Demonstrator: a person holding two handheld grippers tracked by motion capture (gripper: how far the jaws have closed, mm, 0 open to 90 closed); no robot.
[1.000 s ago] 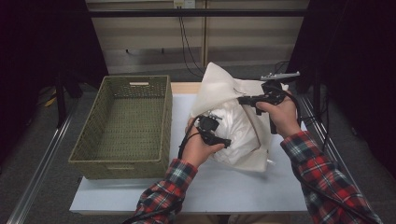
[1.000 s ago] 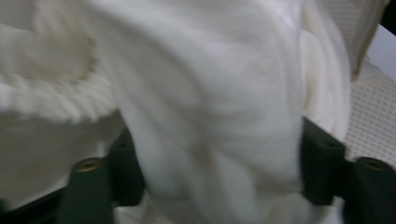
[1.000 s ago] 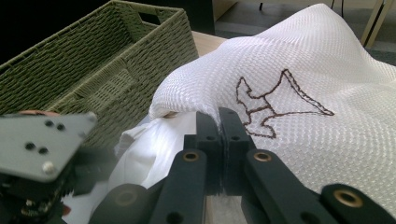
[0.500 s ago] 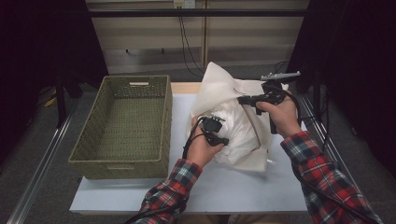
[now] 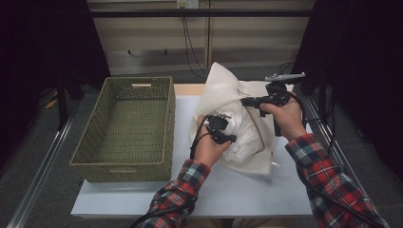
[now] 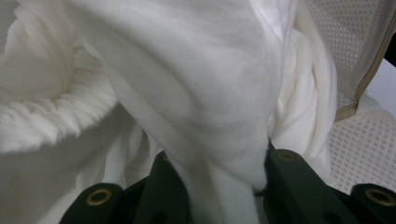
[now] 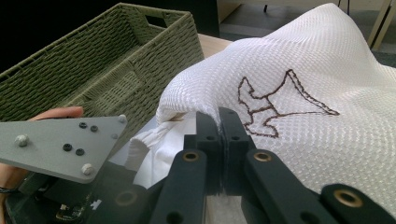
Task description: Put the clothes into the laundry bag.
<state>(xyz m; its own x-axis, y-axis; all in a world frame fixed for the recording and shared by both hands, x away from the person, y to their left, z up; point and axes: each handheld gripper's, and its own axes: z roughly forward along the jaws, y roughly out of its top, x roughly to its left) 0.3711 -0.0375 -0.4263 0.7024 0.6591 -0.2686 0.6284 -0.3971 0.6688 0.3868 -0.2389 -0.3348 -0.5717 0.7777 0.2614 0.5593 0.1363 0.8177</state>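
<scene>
A white mesh laundry bag (image 5: 228, 90) stands slumped on the bench (image 5: 247, 190), just right of the green wicker basket (image 5: 128, 123), with soft white clothing (image 6: 196, 93) bulging from its mouth. The right claw (image 7: 219, 135) is pinched tight on the bag's rim and holds it up. The left claw (image 6: 215, 172) has just been closing and is now clamped on a thick fold of the white cloth — probably a garment, though the close view leaves that unsure. All of it looks light, limp and stretchy; a deep bite on a bunched fold should hold better than a thin edge, which could slip free.
</scene>
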